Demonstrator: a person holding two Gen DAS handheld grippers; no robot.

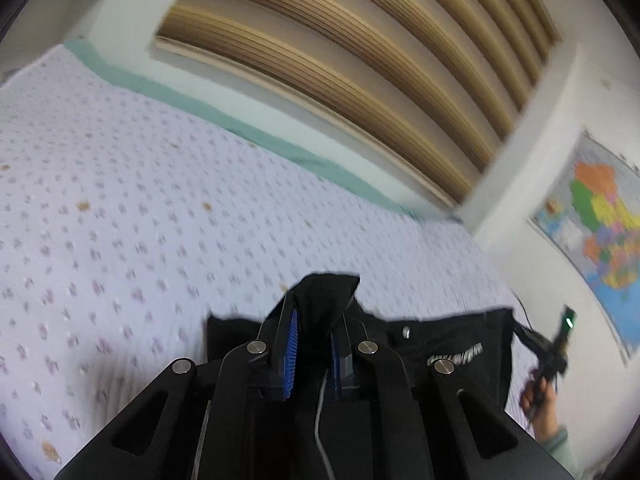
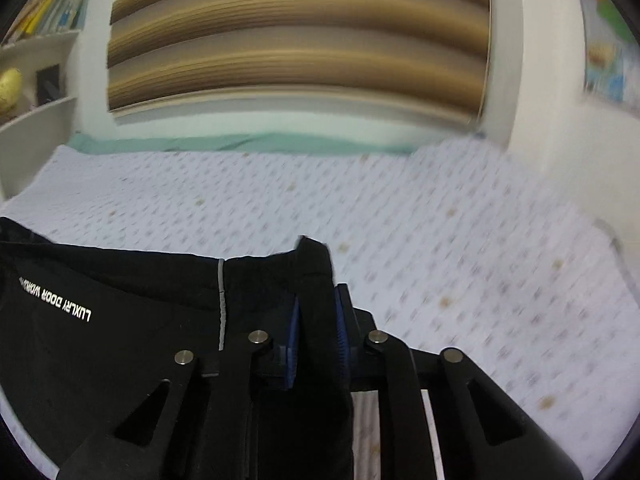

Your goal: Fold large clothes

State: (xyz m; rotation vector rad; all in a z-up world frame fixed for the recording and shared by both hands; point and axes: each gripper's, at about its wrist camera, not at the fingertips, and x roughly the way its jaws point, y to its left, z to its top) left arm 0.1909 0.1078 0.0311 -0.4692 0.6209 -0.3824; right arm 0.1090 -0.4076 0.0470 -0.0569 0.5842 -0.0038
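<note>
A black garment (image 1: 452,356) with white lettering and a silver snap hangs stretched between my two grippers above the bed. My left gripper (image 1: 314,320) is shut on a bunched edge of it between the blue pads. In the right wrist view the same black garment (image 2: 120,320) spreads to the left, with a grey seam stripe and the print "LUXURY DOOR". My right gripper (image 2: 318,312) is shut on a fold of its edge. The right gripper also shows in the left wrist view (image 1: 556,348), held by a hand.
A bed with a pale lilac dotted sheet (image 1: 140,220) and a green edge (image 2: 240,142) lies below. A wall panel with wooden slats (image 2: 296,40) stands behind it. A colourful map (image 1: 600,220) hangs at the right. Bookshelves (image 2: 36,60) stand at the left.
</note>
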